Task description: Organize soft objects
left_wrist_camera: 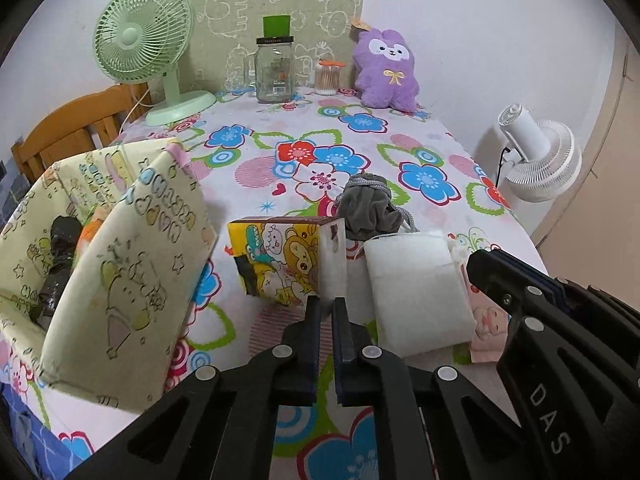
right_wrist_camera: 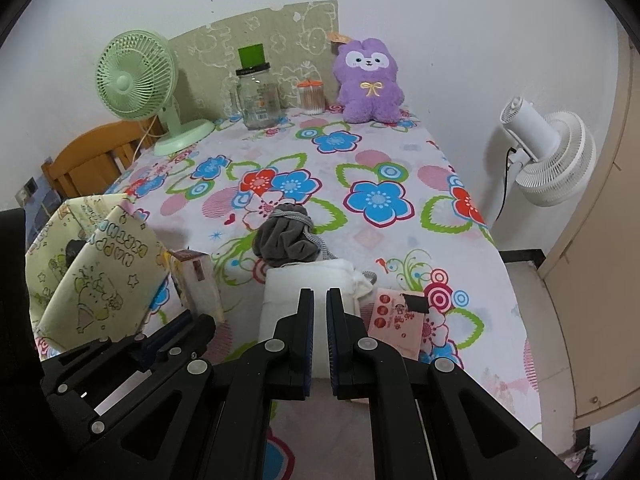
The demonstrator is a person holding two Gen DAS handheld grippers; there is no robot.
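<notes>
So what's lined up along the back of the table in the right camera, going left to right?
Pale green desk fan → clear glass jar with green lid → small tub of cotton swabs → fluffy purple plush animal.

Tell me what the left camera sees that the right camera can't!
Only the left wrist view shows the cartoon bear picture on the soft cube and the dark and orange things in the fabric box. Only the right wrist view shows the whole red-printed packet, and the pale door at the far right. Both show the purple plush, green fan, jar, grey pouch and white pad.
</notes>
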